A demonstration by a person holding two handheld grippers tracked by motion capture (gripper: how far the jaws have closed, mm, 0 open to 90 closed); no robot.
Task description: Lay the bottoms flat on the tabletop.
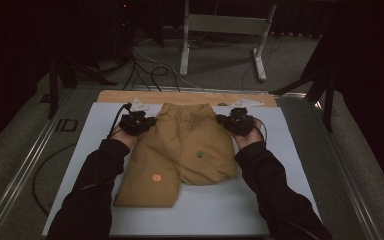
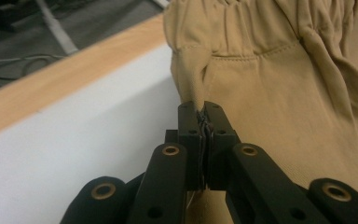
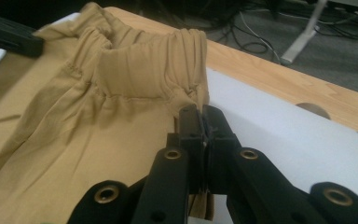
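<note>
A pair of tan shorts (image 1: pixel 182 145) lies flat on the white board (image 1: pixel 280 200), elastic waistband at the far end, with an orange patch (image 1: pixel 156 177) on one leg and a green patch (image 1: pixel 200 154) on the other. My left gripper (image 1: pixel 147 121) is shut on the left side seam of the shorts (image 2: pixel 242 70) just below the waistband, the cloth pinched up between its jaws (image 2: pixel 204 112). My right gripper (image 1: pixel 226 121) is shut on the right side of the shorts (image 3: pixel 121 107) by the waistband, fabric caught between the pads (image 3: pixel 201 114). Both waist corners are lifted a little.
The white board rests on a wooden tabletop (image 1: pixel 180 96) whose far edge shows beyond the waistband. Metal rails (image 1: pixel 35 150) flank the table. Cables (image 1: pixel 145 65) and a white stand's legs (image 1: pixel 260 55) lie on the floor behind. The other gripper (image 3: pixel 9 37) shows at far left.
</note>
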